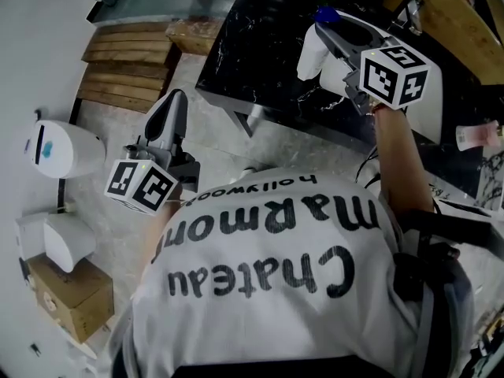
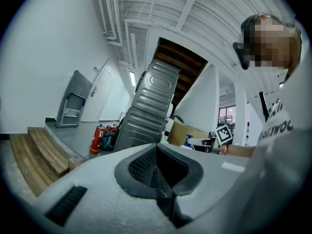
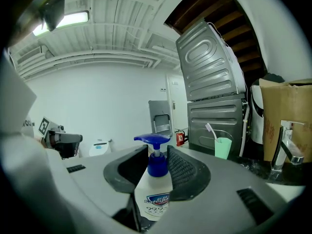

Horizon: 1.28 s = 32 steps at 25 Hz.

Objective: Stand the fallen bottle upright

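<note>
The white plastic pump bottle (image 3: 155, 191) stands upright, clamped between the fingers (image 3: 184, 172) of the right gripper (image 3: 157, 155); its label shows "99.9". The left gripper (image 2: 158, 168) is clenched and empty.

Black marble counter (image 1: 252, 53) — green cup (image 3: 223, 147), faucet (image 3: 286, 145)

A green cup (image 3: 223, 147) holding a toothbrush (image 3: 209, 128) stands on the black table (image 1: 252, 53) near a faucet (image 3: 282, 147). Wooden planks (image 1: 126, 65) lie far left on the floor (image 1: 213, 128), and a cardboard box (image 1: 72, 294) near left.
</note>
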{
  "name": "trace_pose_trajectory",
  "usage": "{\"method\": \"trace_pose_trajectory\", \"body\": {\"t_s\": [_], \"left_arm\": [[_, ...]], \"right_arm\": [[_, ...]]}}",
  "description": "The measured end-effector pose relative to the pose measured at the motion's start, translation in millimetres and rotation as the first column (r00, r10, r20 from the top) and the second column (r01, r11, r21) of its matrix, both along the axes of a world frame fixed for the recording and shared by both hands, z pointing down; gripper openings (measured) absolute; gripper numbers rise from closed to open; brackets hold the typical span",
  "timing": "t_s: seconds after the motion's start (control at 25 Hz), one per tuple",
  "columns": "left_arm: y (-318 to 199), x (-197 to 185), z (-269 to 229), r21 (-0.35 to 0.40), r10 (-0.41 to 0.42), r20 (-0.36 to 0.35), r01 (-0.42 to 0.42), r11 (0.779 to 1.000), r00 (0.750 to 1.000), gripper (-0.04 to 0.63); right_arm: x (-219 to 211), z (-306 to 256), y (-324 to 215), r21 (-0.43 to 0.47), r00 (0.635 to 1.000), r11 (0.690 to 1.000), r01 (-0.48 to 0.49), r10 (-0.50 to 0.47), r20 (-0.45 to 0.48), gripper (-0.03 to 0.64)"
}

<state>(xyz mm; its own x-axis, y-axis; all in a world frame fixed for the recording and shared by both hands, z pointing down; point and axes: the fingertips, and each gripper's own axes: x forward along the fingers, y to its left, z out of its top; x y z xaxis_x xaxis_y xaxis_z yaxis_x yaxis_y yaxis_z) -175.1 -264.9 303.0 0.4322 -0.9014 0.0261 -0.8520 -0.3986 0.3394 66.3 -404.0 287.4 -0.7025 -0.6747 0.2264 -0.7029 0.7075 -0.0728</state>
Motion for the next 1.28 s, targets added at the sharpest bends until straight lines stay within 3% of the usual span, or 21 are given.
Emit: {"method": "trace_pose_trajectory", "body": {"t_s": [0.76, 1.28], "left_arm": [[18.9, 8.2, 5.7, -0.021, -0.005, 0.004, 0.005, 1.0, 1.0, 0.014], [34.4, -12.7, 8.2, -0.031, -0.055, 0.008, 0.055, 0.998, 0.998, 0.014]], "right_arm": [[13.6, -0.6, 15.4, 0.004, 0.999, 1.0, -0.023, 0.023, 0.039, 0.123], [9.4, 8.2, 13.2, 0.024, 0.999, 0.999, -0.041, 0.041, -0.01, 0.123]]}}
